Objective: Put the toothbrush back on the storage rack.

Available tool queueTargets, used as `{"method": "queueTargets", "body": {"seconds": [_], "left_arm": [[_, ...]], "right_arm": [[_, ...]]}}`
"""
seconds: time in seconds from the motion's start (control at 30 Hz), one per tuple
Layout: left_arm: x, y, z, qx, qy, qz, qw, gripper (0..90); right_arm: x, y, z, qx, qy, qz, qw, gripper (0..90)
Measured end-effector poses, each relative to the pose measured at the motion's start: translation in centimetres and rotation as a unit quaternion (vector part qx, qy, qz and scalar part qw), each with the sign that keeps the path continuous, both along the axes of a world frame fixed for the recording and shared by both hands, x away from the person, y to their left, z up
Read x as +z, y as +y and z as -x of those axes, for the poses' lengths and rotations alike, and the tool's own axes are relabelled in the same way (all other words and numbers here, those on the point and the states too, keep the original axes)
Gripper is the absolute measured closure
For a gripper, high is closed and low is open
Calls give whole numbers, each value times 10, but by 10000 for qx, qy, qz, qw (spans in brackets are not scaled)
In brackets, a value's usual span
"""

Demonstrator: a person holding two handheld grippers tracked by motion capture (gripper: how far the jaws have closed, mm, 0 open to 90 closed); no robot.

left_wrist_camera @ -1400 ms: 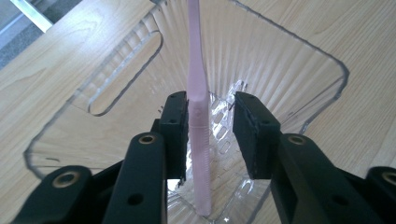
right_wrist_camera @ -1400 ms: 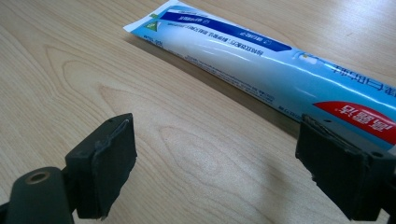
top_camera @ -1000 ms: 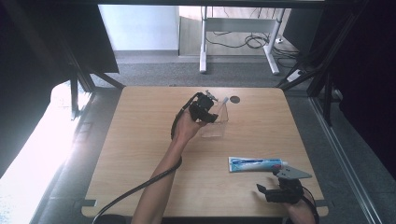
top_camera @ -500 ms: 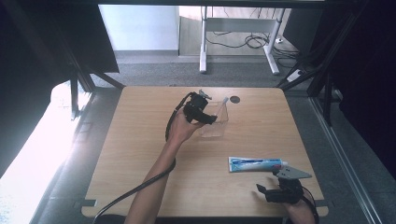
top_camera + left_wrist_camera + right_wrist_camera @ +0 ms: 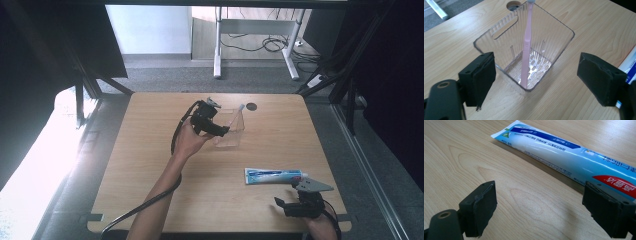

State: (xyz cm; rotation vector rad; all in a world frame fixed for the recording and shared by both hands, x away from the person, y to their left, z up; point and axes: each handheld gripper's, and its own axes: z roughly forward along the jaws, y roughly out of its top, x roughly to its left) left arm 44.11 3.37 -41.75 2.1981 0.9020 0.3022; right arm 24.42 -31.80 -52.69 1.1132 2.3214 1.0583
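A clear plastic holder (image 5: 231, 134) (image 5: 556, 47) stands upright on the wooden table. A pink toothbrush (image 5: 239, 112) (image 5: 526, 50) leans inside it, head up. My left gripper (image 5: 222, 131) (image 5: 539, 75) hovers just left of the holder, tilted down at it. Its jaws have just been opening and now stand wide, with nothing pressed between the pads. A blue and white toothpaste tube (image 5: 274, 176) (image 5: 564, 155) lies flat near the right front. My right gripper (image 5: 286, 205) (image 5: 539, 207) rests open just in front of the tube, not touching it.
A round cable hole (image 5: 251, 106) (image 5: 514, 3) sits in the table behind the holder. The left gripper's cable (image 5: 150, 200) trails along the forearm to the front edge. White desk legs (image 5: 218, 50) stand on the floor beyond the table.
My left gripper has drawn back a little from the holder, toward the left. The toothbrush stands free in the holder. The right gripper and the tube have not moved.
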Motion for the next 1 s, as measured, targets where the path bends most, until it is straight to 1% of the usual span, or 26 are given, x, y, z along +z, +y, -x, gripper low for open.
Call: {"method": "queueTargets", "body": {"seconds": [0.13,0.23,0.37,0.5,0.57,0.6,0.73,0.8,0.9,1.0], "left_arm": [[0,5,4,16,-23,-36,10000,143],[1,10,8,9,-30,-39,10000,141],[1,16,14,61,-58,-16,10000,133],[1,22,19,85,-72,-58,9999,131],[1,25,21,84,-97,-23,9999,131],[1,27,23,96,-71,2,9999,130],[0,32,30,40,-148,-34,9999,130],[-1,35,34,50,-198,-47,9998,130],[-3,40,39,31,-280,-138,9995,130],[-5,46,44,25,-311,-119,9994,130]], "right_arm": [[0,0,0,0,0,-1,10000,128],[0,0,0,-2,2,3,10000,128],[0,0,0,-4,5,10,10000,128],[0,1,0,-2,10,10,10000,127],[0,1,0,0,13,14,10000,128],[0,1,0,0,14,14,10000,127],[0,1,0,7,5,20,10000,128],[0,1,0,2,0,22,10000,128],[0,1,0,4,-6,17,10000,127],[0,1,0,6,-9,18,10000,128]]}}
